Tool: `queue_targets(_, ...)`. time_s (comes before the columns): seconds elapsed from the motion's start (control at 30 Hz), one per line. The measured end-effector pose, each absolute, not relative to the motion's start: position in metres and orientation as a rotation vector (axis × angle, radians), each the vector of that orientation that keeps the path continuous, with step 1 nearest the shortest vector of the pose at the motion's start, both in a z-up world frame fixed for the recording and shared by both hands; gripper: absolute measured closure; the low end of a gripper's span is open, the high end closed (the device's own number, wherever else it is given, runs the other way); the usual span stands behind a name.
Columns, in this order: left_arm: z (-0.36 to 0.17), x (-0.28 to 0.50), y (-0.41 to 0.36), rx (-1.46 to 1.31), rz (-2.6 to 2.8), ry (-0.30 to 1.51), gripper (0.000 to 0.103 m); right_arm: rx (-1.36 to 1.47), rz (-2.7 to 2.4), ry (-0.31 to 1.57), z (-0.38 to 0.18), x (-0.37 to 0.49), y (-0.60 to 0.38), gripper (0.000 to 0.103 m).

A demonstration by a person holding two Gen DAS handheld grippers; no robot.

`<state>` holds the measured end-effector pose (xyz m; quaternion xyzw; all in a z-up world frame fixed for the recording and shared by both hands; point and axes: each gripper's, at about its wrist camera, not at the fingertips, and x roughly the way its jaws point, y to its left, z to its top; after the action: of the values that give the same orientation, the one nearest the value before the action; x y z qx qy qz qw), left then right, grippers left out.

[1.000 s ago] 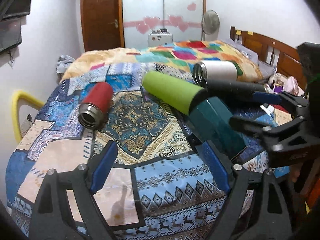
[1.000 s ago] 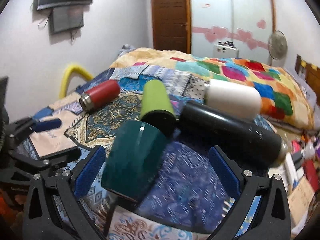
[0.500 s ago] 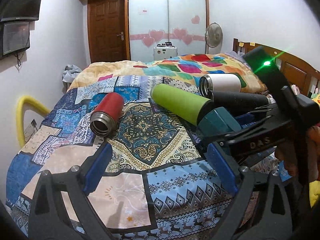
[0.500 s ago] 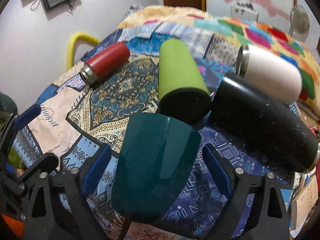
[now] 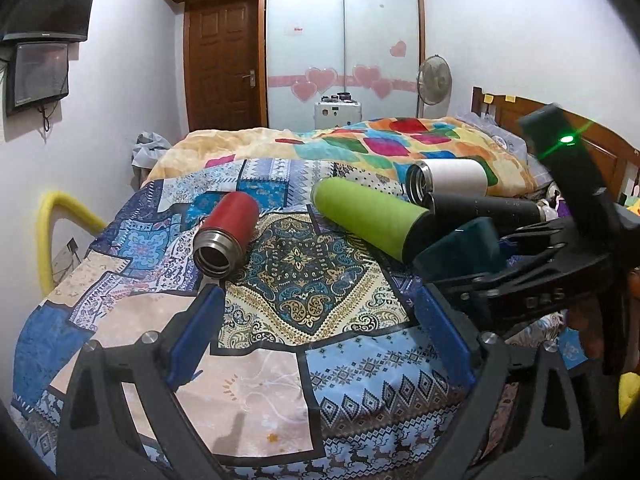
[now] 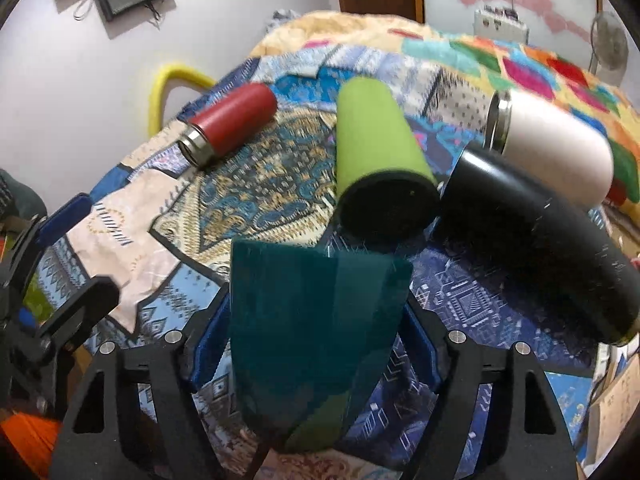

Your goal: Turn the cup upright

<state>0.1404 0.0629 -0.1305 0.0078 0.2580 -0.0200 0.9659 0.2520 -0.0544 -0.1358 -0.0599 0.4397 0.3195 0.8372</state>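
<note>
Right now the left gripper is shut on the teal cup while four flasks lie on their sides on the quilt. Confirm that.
Not quite: the right gripper, not the left, is shut on the teal cup, as the right wrist view shows. The left gripper is open, holding nothing. Four flasks do lie on their sides on the quilt.

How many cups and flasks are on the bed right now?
5: red flask left, green tumbler centre, white flask and black flask right, teal cup in the right gripper's jaws.
</note>
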Motion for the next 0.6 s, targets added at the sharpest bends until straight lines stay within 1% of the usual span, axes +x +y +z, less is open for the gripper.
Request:
queue_targets(0.23, -0.119, 0.139, 0.060, 0.010, -0.033, 0.487, 0.006, -0.144, 0.676, 0.812, -0.116, 0.240, -0.057, 0.031)
queue_targets(0.5, -0.115, 0.140, 0.059, 0.001, -0.035, 0.477, 0.006, -0.176, 0.670, 0.783, -0.119, 0.244, -0.048, 0.031)
queue_targets(0.6, -0.116, 0.141, 0.058, 0.005, -0.034, 0.481, 0.006, -0.196, 0.673, 0.798, -0.125, 0.244, -0.045, 0.031)
